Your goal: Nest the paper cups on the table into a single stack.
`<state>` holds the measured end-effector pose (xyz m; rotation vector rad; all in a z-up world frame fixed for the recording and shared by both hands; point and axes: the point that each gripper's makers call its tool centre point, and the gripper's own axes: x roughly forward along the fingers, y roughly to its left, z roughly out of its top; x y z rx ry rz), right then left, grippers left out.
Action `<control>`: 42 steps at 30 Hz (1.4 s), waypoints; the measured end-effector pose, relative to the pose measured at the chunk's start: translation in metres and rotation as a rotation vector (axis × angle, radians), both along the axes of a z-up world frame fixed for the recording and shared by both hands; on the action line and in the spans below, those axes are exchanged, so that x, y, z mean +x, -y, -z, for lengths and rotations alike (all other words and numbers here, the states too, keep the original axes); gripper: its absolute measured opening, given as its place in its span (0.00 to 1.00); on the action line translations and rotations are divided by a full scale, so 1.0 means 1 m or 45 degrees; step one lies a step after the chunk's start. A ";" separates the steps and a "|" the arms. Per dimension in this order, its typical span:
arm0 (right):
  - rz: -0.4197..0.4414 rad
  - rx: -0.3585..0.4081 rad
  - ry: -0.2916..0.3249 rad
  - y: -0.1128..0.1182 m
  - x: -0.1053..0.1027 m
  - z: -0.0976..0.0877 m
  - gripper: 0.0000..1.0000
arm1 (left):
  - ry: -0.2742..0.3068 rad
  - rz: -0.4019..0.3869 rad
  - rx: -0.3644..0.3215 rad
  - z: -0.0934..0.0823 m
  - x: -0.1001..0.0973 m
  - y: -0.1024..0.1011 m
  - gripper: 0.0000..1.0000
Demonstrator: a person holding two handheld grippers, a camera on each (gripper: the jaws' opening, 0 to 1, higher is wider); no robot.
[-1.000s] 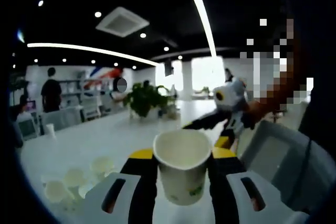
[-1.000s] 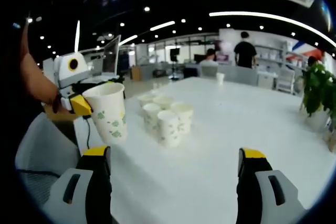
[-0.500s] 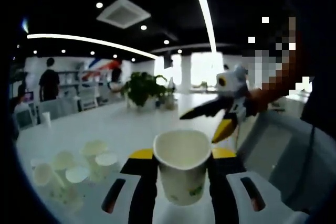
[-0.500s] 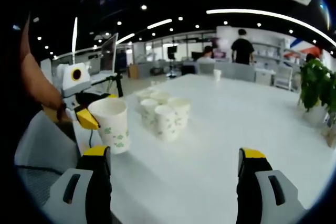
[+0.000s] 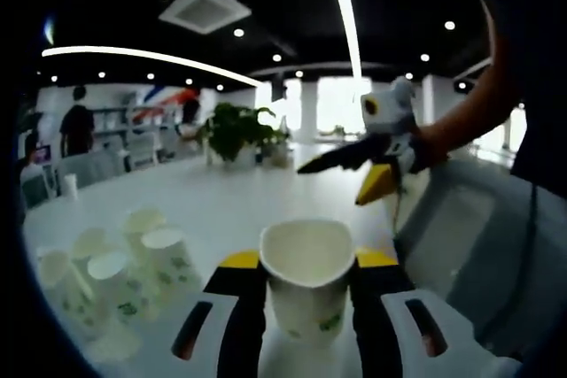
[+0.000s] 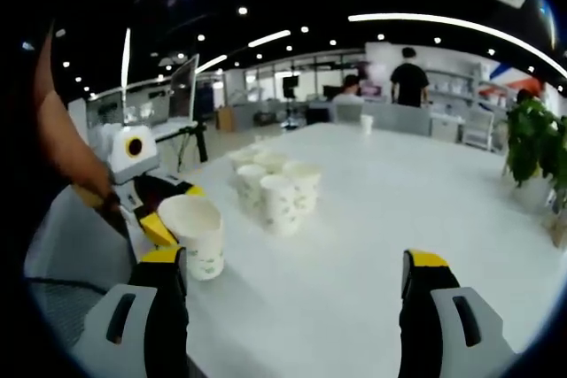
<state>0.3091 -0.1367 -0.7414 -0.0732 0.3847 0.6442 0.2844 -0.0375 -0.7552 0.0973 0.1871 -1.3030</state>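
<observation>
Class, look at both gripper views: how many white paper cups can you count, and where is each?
6, perhaps more hidden: one white paper cup is held in the left tool; four stand clustered on the white table; one stands far off.

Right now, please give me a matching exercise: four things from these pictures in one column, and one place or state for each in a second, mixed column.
1. left gripper
2. right gripper
3. held paper cup
4. cluster of paper cups

a. standing together on the white table
b. jaws wide apart, nothing between them
c. squeezed, rim bent out of round
d. shut on a cup

Pairs: 1-d, 2-b, 3-c, 4-a
</observation>
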 end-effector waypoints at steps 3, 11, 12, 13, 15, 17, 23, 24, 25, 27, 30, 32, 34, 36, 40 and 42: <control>0.002 -0.001 0.000 0.001 0.000 0.000 1.00 | -0.009 0.012 0.021 0.007 0.000 0.001 0.34; 0.004 -0.003 -0.006 0.002 0.000 0.000 1.00 | -0.040 0.026 0.089 0.027 -0.006 -0.004 0.35; 0.003 -0.003 -0.007 0.002 0.000 0.001 1.00 | -0.028 0.030 0.075 0.025 -0.006 -0.004 0.35; 0.002 -0.002 -0.007 0.002 0.001 0.002 1.00 | -0.040 0.026 0.083 0.026 -0.006 -0.005 0.35; 0.000 0.000 -0.008 0.001 0.001 0.002 1.00 | -0.047 0.024 0.093 0.028 -0.005 -0.006 0.36; -0.003 0.000 -0.008 0.000 0.001 0.002 1.00 | -0.046 0.028 0.119 0.032 -0.006 -0.009 0.36; -0.010 0.002 -0.004 -0.001 0.003 0.001 1.00 | -0.025 0.044 0.158 0.035 -0.008 -0.011 0.39; -0.012 0.002 -0.005 -0.001 0.003 0.001 1.00 | -0.022 0.045 0.161 0.036 -0.008 -0.011 0.40; -0.014 0.001 -0.005 -0.001 0.003 0.002 1.00 | -0.017 0.041 0.173 0.037 -0.007 -0.011 0.42; -0.018 0.001 -0.004 -0.002 0.003 0.001 1.00 | -0.034 0.034 0.184 0.039 -0.006 -0.011 0.44; -0.023 -0.001 -0.002 -0.003 0.004 0.000 1.00 | -0.035 0.022 0.157 0.034 -0.005 -0.011 0.56; -0.023 0.000 0.001 -0.003 0.005 -0.001 1.00 | -0.050 0.007 0.140 0.029 -0.003 -0.012 0.62; -0.022 0.002 0.002 -0.003 0.006 -0.001 1.00 | -0.053 -0.008 0.133 0.025 -0.001 -0.013 0.66; -0.025 0.003 0.004 -0.004 0.007 -0.002 1.00 | -0.058 -0.026 0.111 0.019 0.002 -0.015 0.70; -0.033 0.003 0.007 -0.006 0.007 -0.003 1.00 | -0.060 -0.111 0.101 0.007 0.012 -0.022 0.90; -0.035 0.004 0.009 -0.006 0.008 -0.003 1.00 | -0.064 -0.136 0.072 -0.004 0.016 -0.026 0.91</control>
